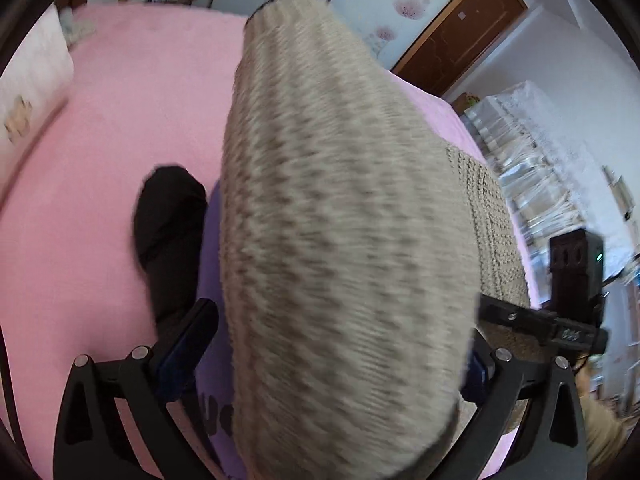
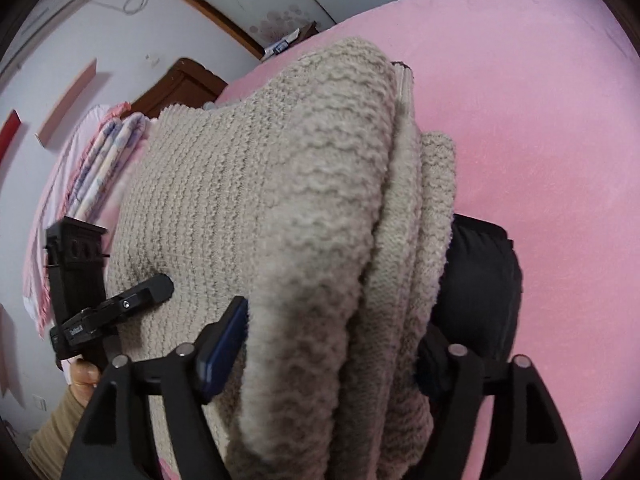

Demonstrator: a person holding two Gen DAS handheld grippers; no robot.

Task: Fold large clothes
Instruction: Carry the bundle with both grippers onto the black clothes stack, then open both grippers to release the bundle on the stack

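Two grippers work over one beige knitted sweater [image 1: 344,216] that lies on a pink bed cover [image 1: 132,92]. Left wrist view: the left gripper [image 1: 340,344] stands with its jaws spread wide, and a thick, blurred fold of the sweater passes between its two dark fingers [image 1: 188,344]; whether the pads press the knit cannot be told. A black garment [image 1: 168,224] lies on the cover just left of the sweater, and a lilac cloth [image 1: 212,360] shows under the fold near the left finger. At the right edge of this view the right gripper [image 1: 516,316] rests against the sweater's lower part.

Right wrist view: the right gripper [image 2: 332,348] also has its jaws apart, with a bunched fold of the sweater [image 2: 280,200] lying between them. The blue pad of one finger [image 2: 224,348] sits just beside the knit; contact cannot be told. The black garment [image 2: 480,280] lies partly under the sweater's right side. The left gripper [image 2: 116,308] touches the sweater at the left, held by a hand [image 2: 86,380] in a tan sleeve [image 2: 56,432]. Folded striped bedding [image 2: 100,168] lies beyond.
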